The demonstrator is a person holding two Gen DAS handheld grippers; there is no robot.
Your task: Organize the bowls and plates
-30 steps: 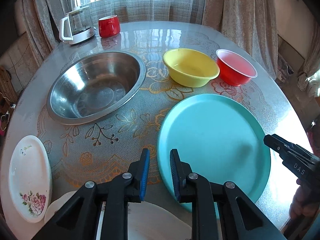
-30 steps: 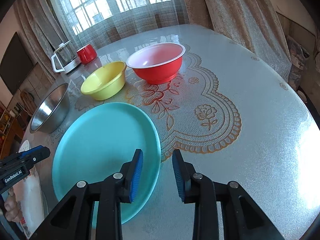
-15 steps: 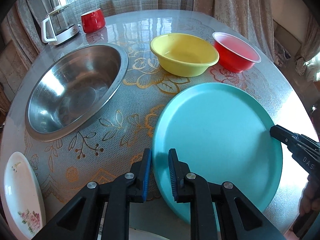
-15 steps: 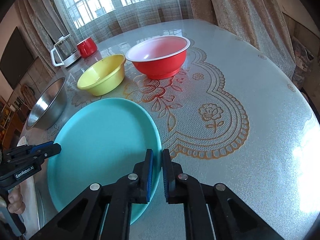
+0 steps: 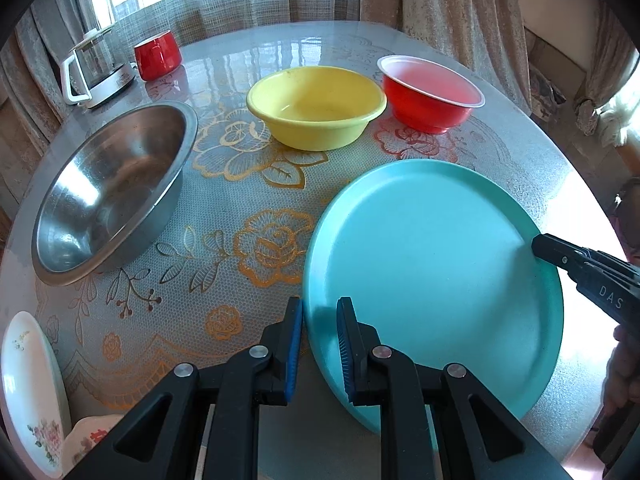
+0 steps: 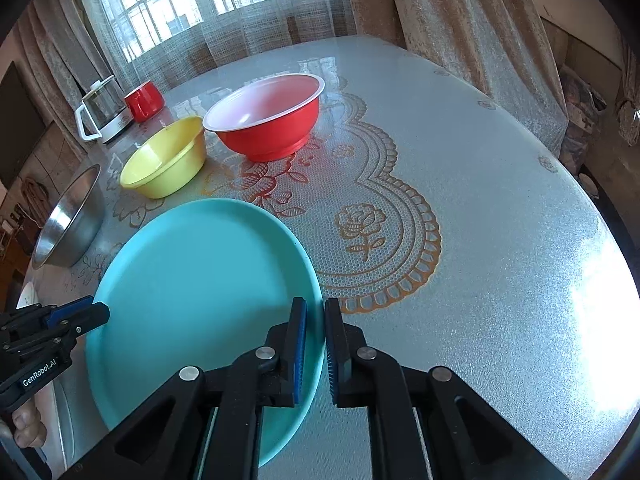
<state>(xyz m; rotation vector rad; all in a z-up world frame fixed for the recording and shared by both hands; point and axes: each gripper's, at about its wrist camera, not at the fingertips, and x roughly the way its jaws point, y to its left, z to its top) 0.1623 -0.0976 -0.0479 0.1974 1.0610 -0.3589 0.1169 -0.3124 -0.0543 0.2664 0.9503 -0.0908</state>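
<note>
A large teal plate [image 5: 432,264] is held by both grippers over the round table. My left gripper [image 5: 319,334] is shut on its left rim. My right gripper [image 6: 315,336] is shut on its right rim; the plate also shows in the right wrist view [image 6: 200,280]. The right gripper shows at the plate's right edge in the left wrist view [image 5: 560,254]. Behind stand a yellow bowl [image 5: 316,106], a red bowl [image 5: 430,94] and a steel bowl [image 5: 112,192].
A white floral plate [image 5: 28,384] lies at the near left table edge, with another dish [image 5: 96,440] beside it. A glass kettle [image 5: 94,68] and a red mug [image 5: 156,54] stand at the far left. Curtains hang behind the table.
Both grippers have closed onto the teal plate's opposite rims. The plate has tilted and lifted slightly, and both views have moved closer to the bowls.
</note>
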